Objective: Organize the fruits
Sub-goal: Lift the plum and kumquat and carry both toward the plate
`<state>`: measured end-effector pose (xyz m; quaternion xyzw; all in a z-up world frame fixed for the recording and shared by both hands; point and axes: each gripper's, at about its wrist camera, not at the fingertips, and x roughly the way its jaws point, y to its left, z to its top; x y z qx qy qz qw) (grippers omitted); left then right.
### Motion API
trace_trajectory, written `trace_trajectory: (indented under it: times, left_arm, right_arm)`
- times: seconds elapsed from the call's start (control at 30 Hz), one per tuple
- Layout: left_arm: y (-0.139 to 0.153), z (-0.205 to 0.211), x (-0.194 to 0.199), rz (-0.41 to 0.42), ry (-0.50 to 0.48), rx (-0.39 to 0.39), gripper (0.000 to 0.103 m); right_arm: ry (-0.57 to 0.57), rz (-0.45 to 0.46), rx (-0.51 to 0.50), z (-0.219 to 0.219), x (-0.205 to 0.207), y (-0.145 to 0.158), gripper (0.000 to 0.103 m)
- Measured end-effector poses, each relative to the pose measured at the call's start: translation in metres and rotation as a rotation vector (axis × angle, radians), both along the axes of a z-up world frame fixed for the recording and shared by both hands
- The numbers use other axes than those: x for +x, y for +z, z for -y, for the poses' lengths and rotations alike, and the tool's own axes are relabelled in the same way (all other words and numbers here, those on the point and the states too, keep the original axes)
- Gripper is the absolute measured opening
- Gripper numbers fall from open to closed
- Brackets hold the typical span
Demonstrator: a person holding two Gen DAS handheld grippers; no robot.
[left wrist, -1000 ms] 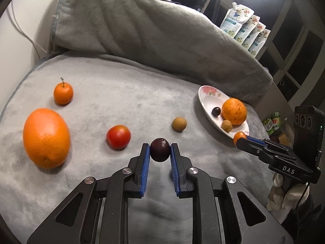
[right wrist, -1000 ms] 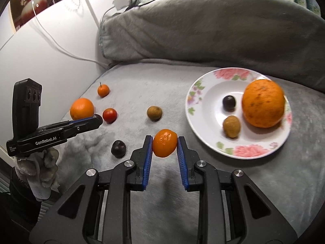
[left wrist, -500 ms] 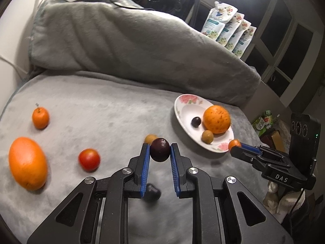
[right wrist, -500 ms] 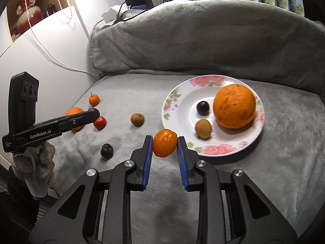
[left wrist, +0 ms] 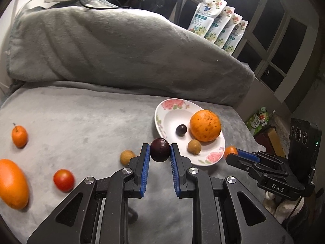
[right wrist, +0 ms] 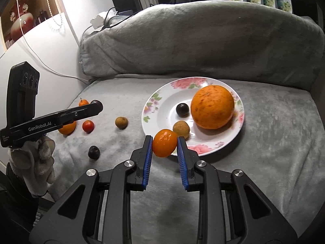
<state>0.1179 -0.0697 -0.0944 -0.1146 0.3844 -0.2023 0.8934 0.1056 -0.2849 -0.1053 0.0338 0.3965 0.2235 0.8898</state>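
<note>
left gripper [left wrist: 160, 150] clamps dark plum [left wrist: 160, 150], centre frame | right gripper [right wrist: 164, 145] clamps small orange [right wrist: 164, 145] | plate [right wrist: 149, 109] centre-right

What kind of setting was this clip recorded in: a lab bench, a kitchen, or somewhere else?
Most likely a room in a home, not a lab: the fruit and floral plate sit on a grey plush blanket with a rolled cushion behind, and a shelf with a red jar to the side.

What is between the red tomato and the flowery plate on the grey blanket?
A small brown fruit lies between the red tomato and the flowery plate in the right wrist view; nothing else on that stretch.
</note>
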Motion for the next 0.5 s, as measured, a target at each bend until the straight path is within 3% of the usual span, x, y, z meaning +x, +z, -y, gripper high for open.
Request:
trace_trajectory:
  times: [0.5]
  left_arm:
    - [-0.007, 0.026, 0.032, -0.019, -0.037, 0.015, 0.019]
  right_arm:
    - [-0.023, -0.030, 0.004, 0.010, 0.014, -0.010, 0.025]
